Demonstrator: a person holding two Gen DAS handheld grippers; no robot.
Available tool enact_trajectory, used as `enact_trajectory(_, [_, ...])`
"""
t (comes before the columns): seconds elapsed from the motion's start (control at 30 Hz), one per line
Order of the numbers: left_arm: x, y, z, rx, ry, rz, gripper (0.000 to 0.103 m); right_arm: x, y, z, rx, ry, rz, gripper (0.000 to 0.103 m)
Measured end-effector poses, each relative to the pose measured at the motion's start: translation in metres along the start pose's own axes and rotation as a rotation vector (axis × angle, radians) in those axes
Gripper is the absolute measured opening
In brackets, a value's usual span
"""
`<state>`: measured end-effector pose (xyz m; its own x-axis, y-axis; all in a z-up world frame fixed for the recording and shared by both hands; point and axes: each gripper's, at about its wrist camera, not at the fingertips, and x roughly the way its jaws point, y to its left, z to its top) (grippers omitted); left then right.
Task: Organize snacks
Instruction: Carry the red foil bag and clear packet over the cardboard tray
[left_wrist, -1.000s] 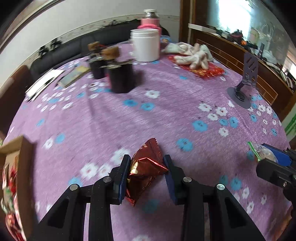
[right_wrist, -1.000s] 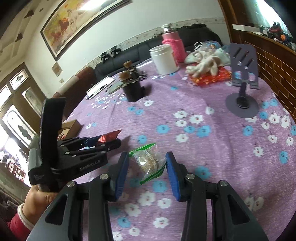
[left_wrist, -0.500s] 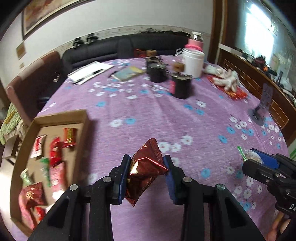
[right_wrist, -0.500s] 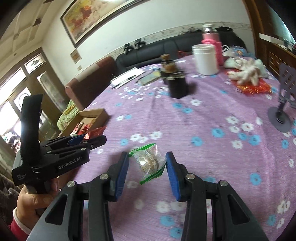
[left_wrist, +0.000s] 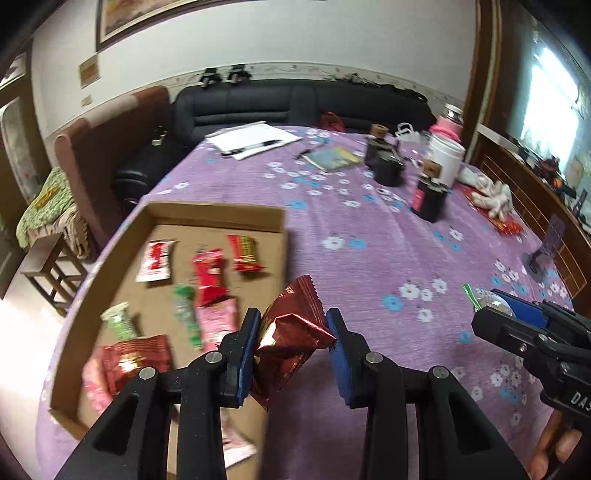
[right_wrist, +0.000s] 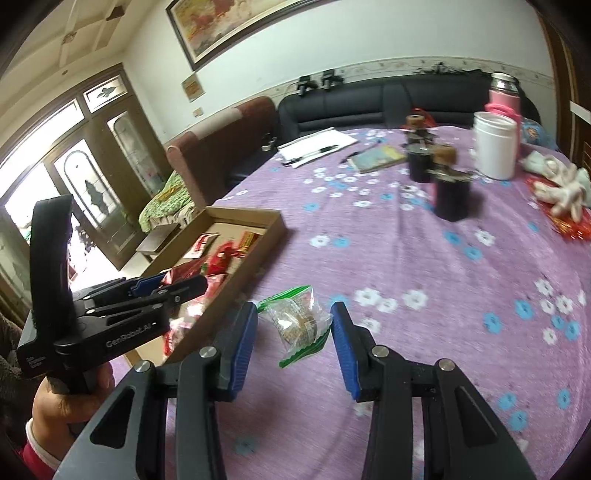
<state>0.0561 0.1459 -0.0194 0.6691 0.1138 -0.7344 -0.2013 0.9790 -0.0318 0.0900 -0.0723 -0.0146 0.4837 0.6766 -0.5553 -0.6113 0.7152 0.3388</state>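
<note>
My left gripper (left_wrist: 293, 334) is shut on a dark red foil snack packet (left_wrist: 291, 336) and holds it above the near right edge of a cardboard box (left_wrist: 207, 216). The box lies on the purple flowered table and holds several red, pink and green snack packets (left_wrist: 208, 275). My right gripper (right_wrist: 293, 325) is shut on a clear snack packet with green edges (right_wrist: 299, 321), held above the tablecloth right of the box (right_wrist: 258, 221). The left gripper also shows in the right wrist view (right_wrist: 177, 286), over the box.
Two dark jars (left_wrist: 428, 195) with cork lids, a white tub (left_wrist: 445, 162), a pink flask (left_wrist: 448, 127), a booklet (left_wrist: 334, 157), papers with a pen (left_wrist: 255, 142), a white cloth (left_wrist: 491, 192) and a grey phone stand (left_wrist: 548, 247) stand farther back. A sofa and chair lie beyond the table.
Both grippers have swung left with their packets. The cardboard box has come closer and now lies under the left gripper's tips.
</note>
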Motion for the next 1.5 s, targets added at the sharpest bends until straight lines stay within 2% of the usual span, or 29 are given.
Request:
enact_trajectory(0.33, [-0.003,0.063,-0.004,-0.097,0.004,0.058,0.038,0.047,0.05,0.022,-0.073,0.04,0.069,0.04])
enact_trajectory(0.7, [0.008,0.105,-0.003,-0.162,0.022,0.089,0.038,0.098,0.086,0.048,-0.121,0.084,0.113,0.04])
enact_trajectory(1.17, [0.03,0.132,0.012,-0.191,0.049,0.08,0.038,0.17,0.107,0.075,-0.148,0.15,0.113,0.04])
enact_trajectory(1.5, [0.052,0.137,0.026,-0.194,0.088,0.059,0.038,0.223,0.119,0.099,-0.182,0.217,0.085,0.04])
